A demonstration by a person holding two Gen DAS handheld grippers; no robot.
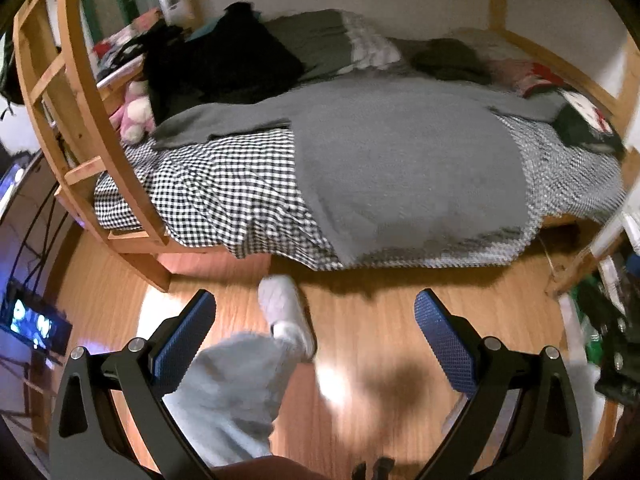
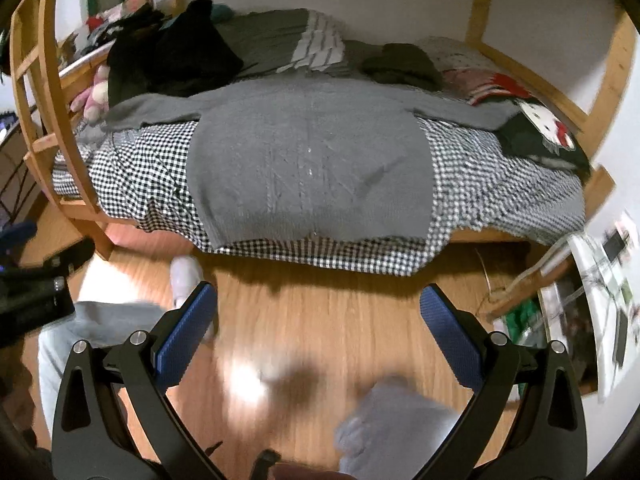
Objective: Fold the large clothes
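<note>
bedroom w/ checked bedspread (image 2: 120,184); grey knit sweater (image 2: 308,168) spread flat for folding; my left gripper (image 1: 316,332) & right gripper (image 2: 320,320) jaws wide apart, grasping nothing.

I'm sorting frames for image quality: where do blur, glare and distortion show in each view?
Left wrist view: motion smear on the grey sweater and the slipper, a bright glare patch on the wooden floor, and the bed frame bowed by the fisheye. Right wrist view: the sweater is sharper, the floor has glare beside a dark shadow, and the right edge smears.
</note>
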